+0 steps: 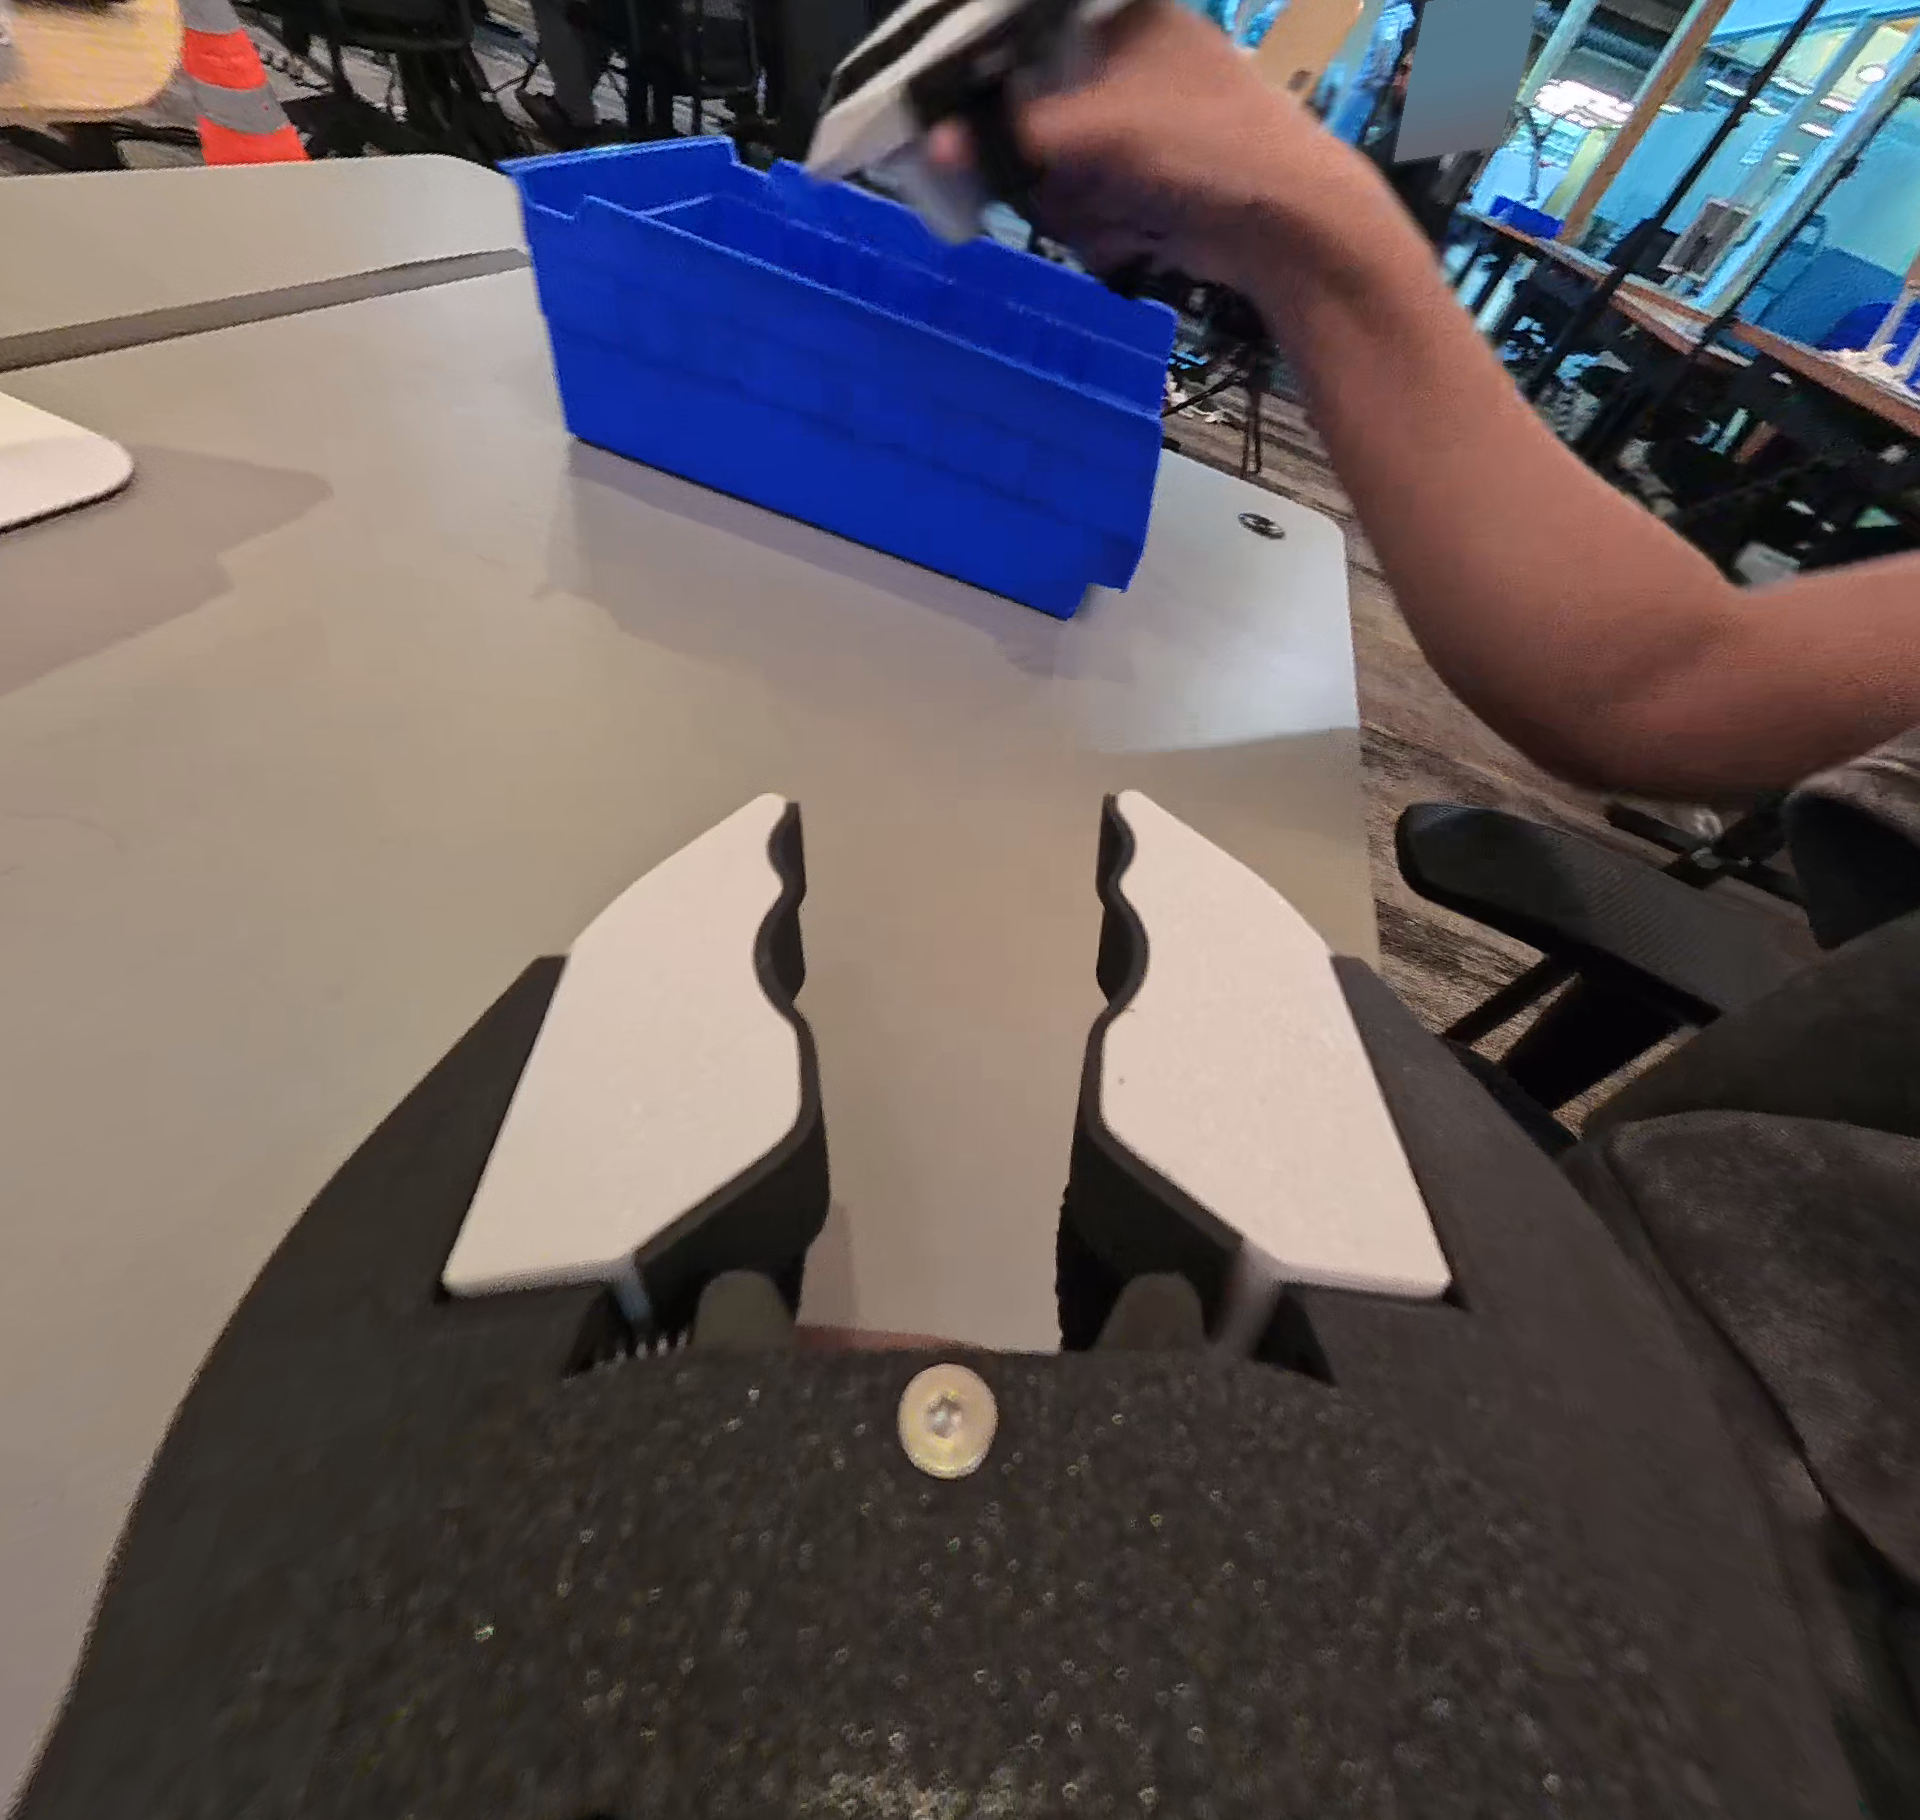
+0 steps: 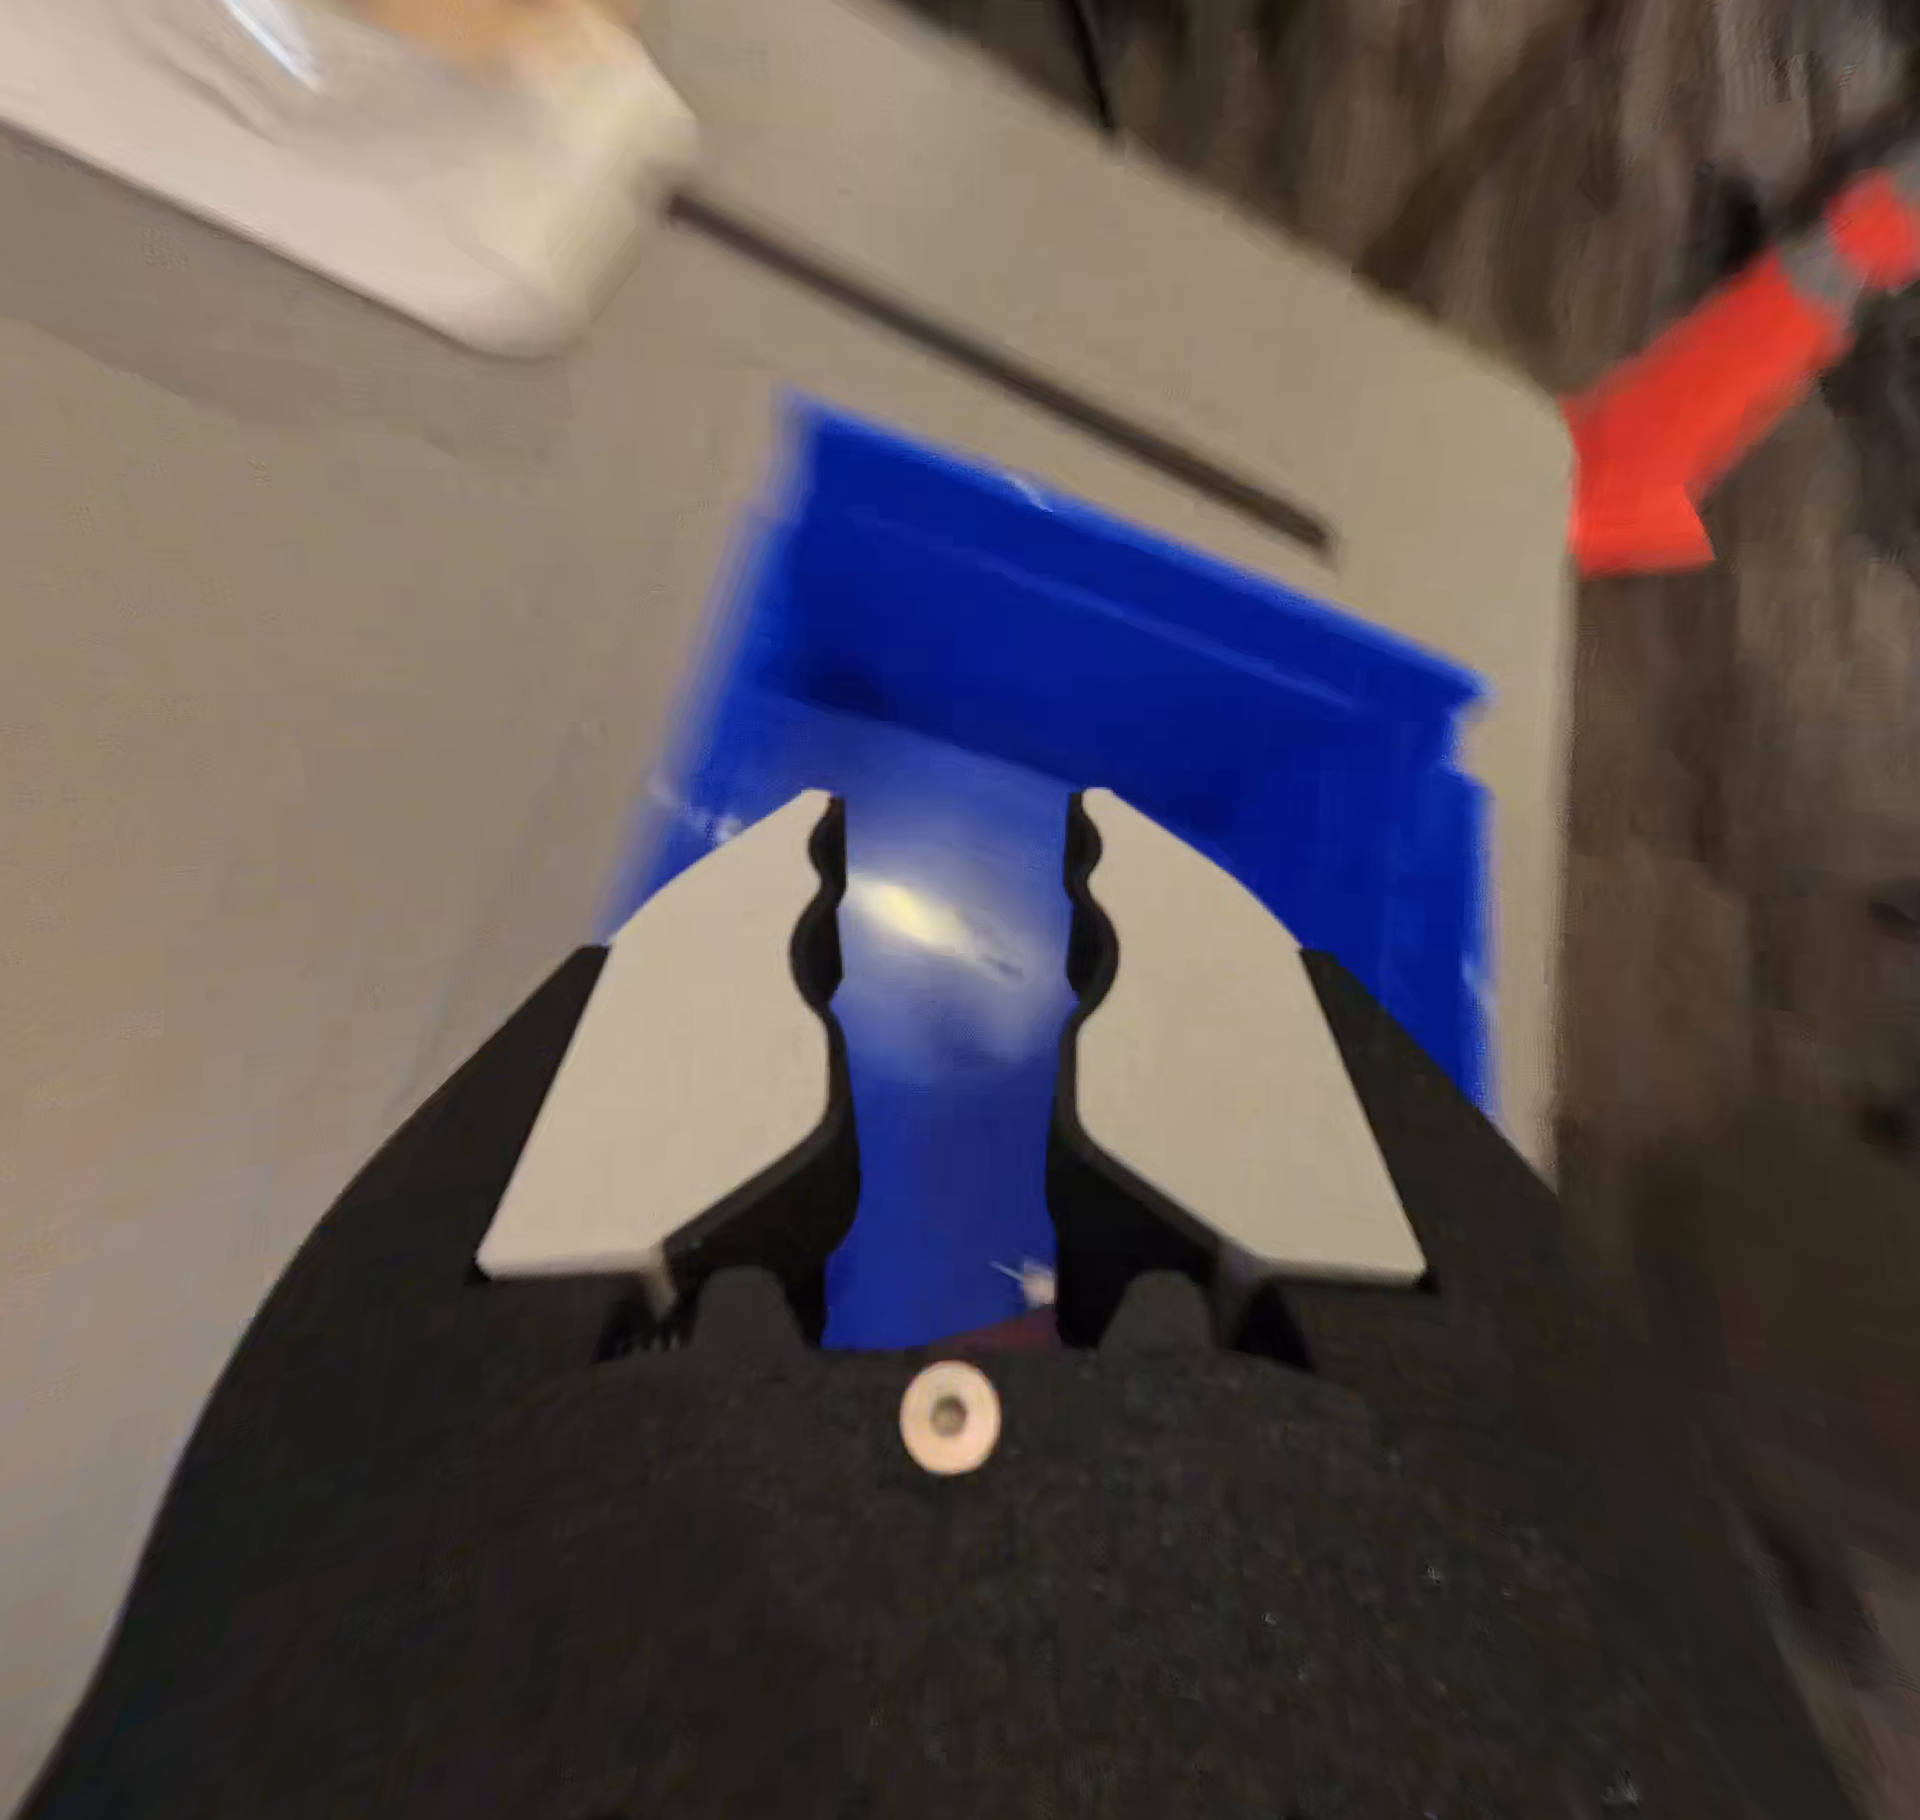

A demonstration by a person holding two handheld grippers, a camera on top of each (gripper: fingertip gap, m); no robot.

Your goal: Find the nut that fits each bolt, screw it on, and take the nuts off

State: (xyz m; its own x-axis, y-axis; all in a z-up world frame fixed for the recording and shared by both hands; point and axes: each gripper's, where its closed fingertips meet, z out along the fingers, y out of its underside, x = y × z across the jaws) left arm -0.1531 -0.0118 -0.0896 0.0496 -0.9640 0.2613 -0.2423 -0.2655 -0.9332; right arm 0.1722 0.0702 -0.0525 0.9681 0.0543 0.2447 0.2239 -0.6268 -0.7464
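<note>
**Both grippers empty over the bin**

We held the left gripper [image 1: 951, 825] low over the grey tabletop [image 1: 364, 731], its fingers spread with nothing between them. The blue bin [image 1: 852, 399] stood at upper centre of the left wrist view, with the right gripper [image 1: 883, 149] above its far rim. In the blurred right wrist view, the right gripper [image 2: 951, 814] pointed down into the bin [image 2: 1091, 648], fingers spread and empty. We could make out no bolts or nuts. An orange cone [image 1: 223, 56] stood at upper left.
</note>
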